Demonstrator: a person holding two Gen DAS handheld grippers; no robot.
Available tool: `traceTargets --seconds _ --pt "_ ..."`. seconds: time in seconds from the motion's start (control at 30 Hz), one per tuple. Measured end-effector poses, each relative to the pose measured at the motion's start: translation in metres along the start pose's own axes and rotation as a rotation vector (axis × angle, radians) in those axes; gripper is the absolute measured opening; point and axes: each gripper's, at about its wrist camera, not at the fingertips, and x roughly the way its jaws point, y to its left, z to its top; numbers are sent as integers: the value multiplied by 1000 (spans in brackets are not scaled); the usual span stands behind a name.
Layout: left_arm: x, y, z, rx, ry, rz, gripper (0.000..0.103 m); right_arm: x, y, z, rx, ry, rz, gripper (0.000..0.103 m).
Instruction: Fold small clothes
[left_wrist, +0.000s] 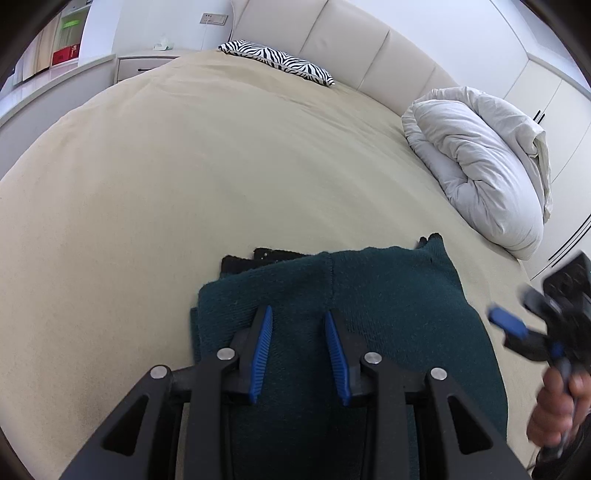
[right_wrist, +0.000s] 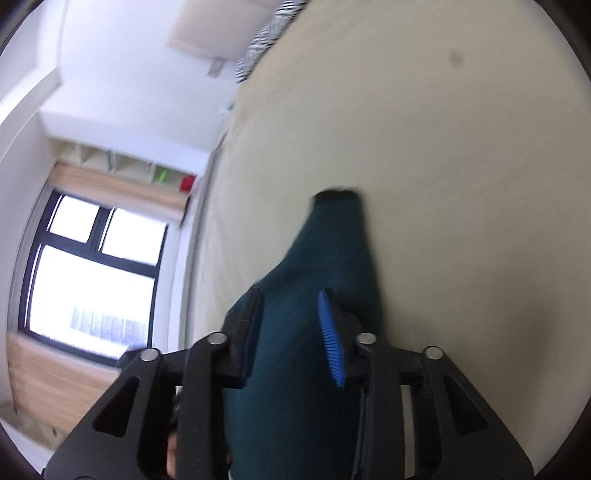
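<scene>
A dark teal knit garment lies folded on the beige bed, with a black piece showing under its far edge. My left gripper hovers over the near left part of it, jaws apart and blue pads clear of the cloth. To the right of the garment a hand holds my right gripper, blurred, with nothing in it. In the rolled, blurred right wrist view the right gripper has its jaws apart, and the teal garment lies beyond them.
A rolled white duvet sits at the bed's right edge. A zebra pillow lies by the cream headboard. A nightstand stands far left and wardrobe doors far right. A window is off the bed's side.
</scene>
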Motion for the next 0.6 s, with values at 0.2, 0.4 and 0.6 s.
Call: traceTargets --seconds 0.2,0.4,0.6 --pt "-2 -1 -1 11 1 9 34 0 54 -90 -234 248 171 49" --pt "-2 -1 -3 14 -3 3 34 7 17 -131 -183 327 192 51" --pt "-14 12 -7 -38 0 -57 34 -19 -9 -152 -150 315 199 51"
